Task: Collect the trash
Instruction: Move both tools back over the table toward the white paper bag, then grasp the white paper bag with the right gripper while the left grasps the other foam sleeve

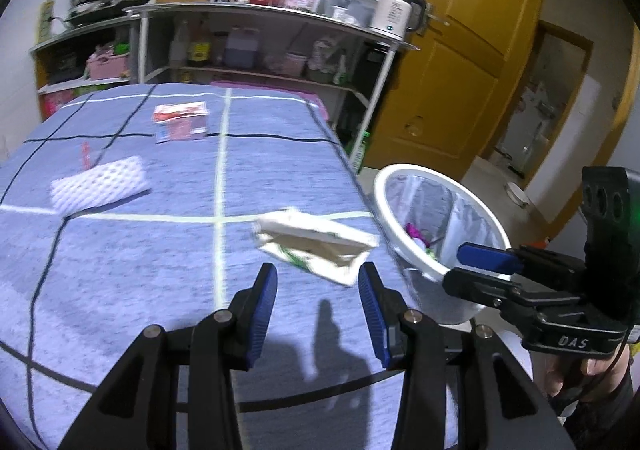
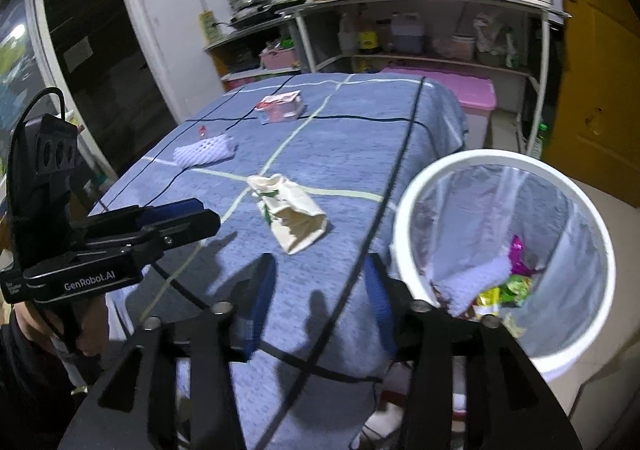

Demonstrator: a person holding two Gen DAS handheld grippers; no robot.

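Observation:
A crumpled white carton [image 1: 316, 244] lies on the blue tablecloth near the table's right edge, just ahead of my open, empty left gripper [image 1: 318, 304]; it also shows in the right wrist view [image 2: 290, 216]. A white foam net sleeve [image 1: 100, 184] [image 2: 204, 148] lies to the left. A pink-and-white box [image 1: 181, 121] [image 2: 280, 107] stands farther back. A white trash bin [image 1: 404, 254] [image 2: 568, 350] with a liner and wrappers inside stands beside the table on the right. My right gripper [image 2: 320, 298] is open and empty over the table's near corner, next to the bin; it shows in the left wrist view [image 1: 476, 262].
The table [image 1: 140, 270] is covered with a blue checked cloth. Metal shelves [image 1: 260, 42] with bottles, a kettle and pots stand behind it. A pink lidded bin [image 2: 460, 94] sits by the far table end. A yellow door [image 1: 460, 62] is at right.

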